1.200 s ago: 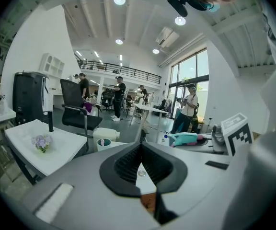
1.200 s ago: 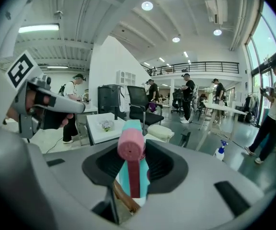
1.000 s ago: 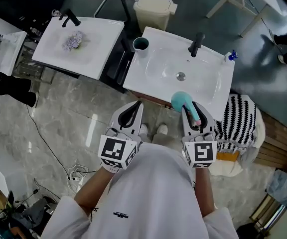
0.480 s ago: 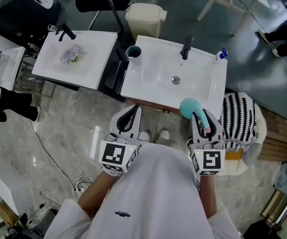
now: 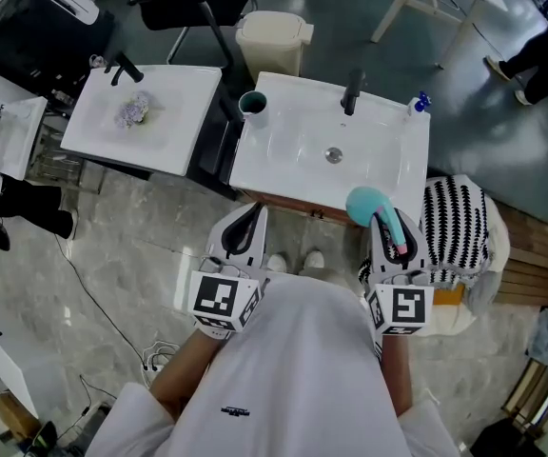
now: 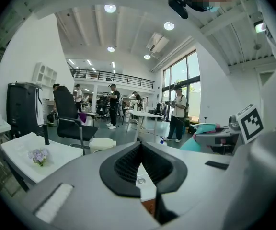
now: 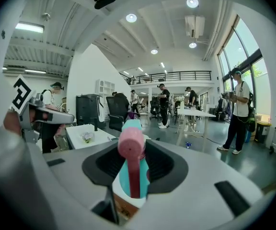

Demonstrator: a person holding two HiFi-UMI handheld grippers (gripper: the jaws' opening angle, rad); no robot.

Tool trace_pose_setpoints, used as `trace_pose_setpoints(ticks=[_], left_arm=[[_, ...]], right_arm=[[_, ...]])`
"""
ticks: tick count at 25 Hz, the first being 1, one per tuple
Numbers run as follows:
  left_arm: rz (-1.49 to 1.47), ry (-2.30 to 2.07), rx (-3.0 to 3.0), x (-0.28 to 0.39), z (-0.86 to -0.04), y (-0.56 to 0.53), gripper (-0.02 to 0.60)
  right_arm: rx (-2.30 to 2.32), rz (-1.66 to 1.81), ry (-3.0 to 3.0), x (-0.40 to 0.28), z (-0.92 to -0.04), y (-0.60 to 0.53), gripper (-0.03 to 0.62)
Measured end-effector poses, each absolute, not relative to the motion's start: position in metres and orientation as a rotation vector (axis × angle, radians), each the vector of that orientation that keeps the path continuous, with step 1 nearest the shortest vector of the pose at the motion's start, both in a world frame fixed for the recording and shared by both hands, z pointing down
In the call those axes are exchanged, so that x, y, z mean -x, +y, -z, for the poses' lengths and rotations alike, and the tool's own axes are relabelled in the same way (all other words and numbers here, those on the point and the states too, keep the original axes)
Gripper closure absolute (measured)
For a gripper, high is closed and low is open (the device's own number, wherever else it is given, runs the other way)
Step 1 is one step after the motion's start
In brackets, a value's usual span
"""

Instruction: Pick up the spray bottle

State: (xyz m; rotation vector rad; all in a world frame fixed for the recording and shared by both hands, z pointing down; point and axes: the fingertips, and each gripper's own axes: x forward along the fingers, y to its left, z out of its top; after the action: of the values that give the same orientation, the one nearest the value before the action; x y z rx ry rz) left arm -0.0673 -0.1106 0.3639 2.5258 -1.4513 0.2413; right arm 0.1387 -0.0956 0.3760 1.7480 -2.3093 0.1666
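The spray bottle, teal with a pink spray head, lies along my right gripper, which is shut on it. The bottle hangs in the air at the front right edge of the white sink. In the right gripper view the teal body sits between the dark pads with the pink head toward the camera. My left gripper is held beside it at the left, shut and with nothing in it; its pads meet at the tips. The left gripper view shows the bottle off to the right.
On the sink stand a black faucet, a teal cup at the back left corner and a small blue bottle at the back right. A second white basin with a purple tuft is to the left. A striped cloth lies right; a cream bin stands behind.
My right gripper has carried the spray bottle a little to the right and up. The left gripper has stayed about where it was. Both grips look unchanged.
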Motion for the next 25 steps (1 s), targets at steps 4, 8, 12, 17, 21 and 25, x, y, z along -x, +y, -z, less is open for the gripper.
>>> trace_pose_setpoints(ticks=[4,8,12,17,21,25], left_arm=[[-0.246,-1.443,-2.526,0.0671,-0.3638,-0.1087,0.578],[-0.246,-1.436,-2.529,0.0675,-0.3647,-0.1086,0.578],[-0.244,-1.428,-2.532,0.0669,-0.3637,-0.1077,0.578],[-0.243,-1.418,-2.535,0.0633,-0.3631,-0.1067,0.578],[-0.247,-1.411,-2.534,0.0605,-0.3648,-0.1062,0.578],[-0.255,-1.404,-2.532,0.0582,-0.3665,-0.1059,0.578]], right_arm=[[-1.75,-0.16,-2.314,-0.1366,-0.374,-0.0952,0.476],[-1.75,-0.152,-2.308,-0.1342,-0.3742,-0.0951,0.476],[-1.747,-0.141,-2.303,-0.1308,-0.372,-0.0931,0.476],[-1.753,-0.145,-2.306,-0.131,-0.3703,-0.0913,0.476],[-1.756,-0.156,-2.305,-0.1332,-0.3722,-0.091,0.476],[-1.773,-0.173,-2.313,-0.136,-0.3719,-0.0902,0.476]])
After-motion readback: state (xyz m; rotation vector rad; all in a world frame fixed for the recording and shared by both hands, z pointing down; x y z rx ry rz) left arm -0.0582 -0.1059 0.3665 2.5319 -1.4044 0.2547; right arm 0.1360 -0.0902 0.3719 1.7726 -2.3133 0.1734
